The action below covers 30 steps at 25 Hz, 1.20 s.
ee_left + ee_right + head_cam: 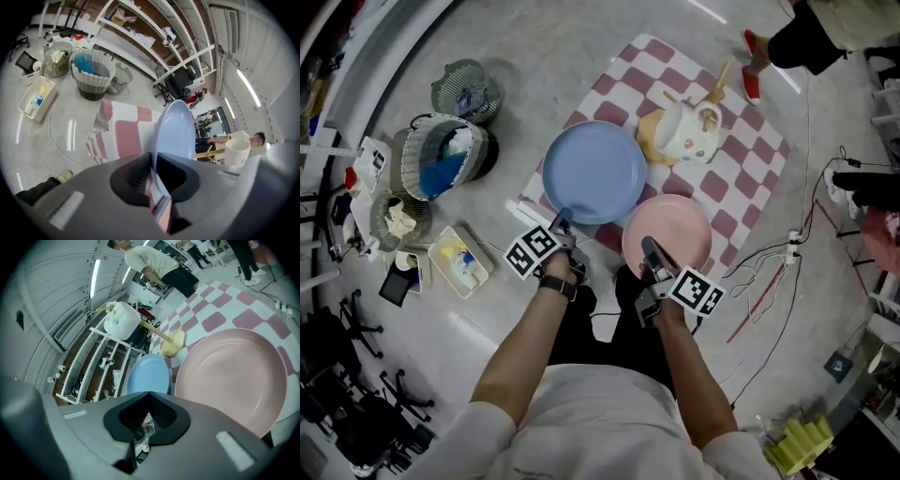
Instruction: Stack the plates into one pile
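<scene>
Left gripper fingers grasp the blue plate at its near rim; right gripper fingers are clenched, empty, over the pink plate.

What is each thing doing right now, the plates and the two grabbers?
blue plate, held by its near rim, not stacked yet.
pink plate, lying flat on the checked cloth, nothing gripping it.
left gripper, shut on the blue plate's rim.
right gripper, shut and empty, by the pink plate's near edge.
white cup, on the checked cloth, untouched.
</scene>
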Available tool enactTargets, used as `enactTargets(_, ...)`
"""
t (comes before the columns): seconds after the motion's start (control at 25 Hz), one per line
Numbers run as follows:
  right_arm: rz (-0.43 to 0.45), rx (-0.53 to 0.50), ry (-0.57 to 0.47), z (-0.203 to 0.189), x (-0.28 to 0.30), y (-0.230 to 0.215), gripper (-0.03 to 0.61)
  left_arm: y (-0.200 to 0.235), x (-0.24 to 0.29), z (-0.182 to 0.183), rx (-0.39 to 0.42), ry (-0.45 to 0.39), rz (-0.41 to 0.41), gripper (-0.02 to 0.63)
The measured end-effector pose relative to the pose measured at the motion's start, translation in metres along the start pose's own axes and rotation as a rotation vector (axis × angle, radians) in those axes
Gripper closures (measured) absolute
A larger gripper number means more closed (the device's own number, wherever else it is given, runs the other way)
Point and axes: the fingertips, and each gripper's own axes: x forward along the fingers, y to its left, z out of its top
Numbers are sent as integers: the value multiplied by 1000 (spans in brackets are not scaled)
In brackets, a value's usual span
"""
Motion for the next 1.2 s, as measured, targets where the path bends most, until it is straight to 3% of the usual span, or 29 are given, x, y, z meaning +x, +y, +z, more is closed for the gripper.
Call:
enactTargets(0.2, 2, 1, -37, -2, -14, 12, 568, -6, -24, 2, 18, 31, -25, 566)
enactTargets(0.48, -15, 11, -122, -1, -45, 16, 568, -27, -44, -24, 89, 142, -82, 565)
enactTargets(0.84, -61, 33, -239, -1, -98, -1, 568, -46, -47, -95, 194, 328, -142, 565)
enactTargets(1.2, -103, 84, -300, 2, -142, -35, 568, -51, -29, -163, 265, 463, -125, 560)
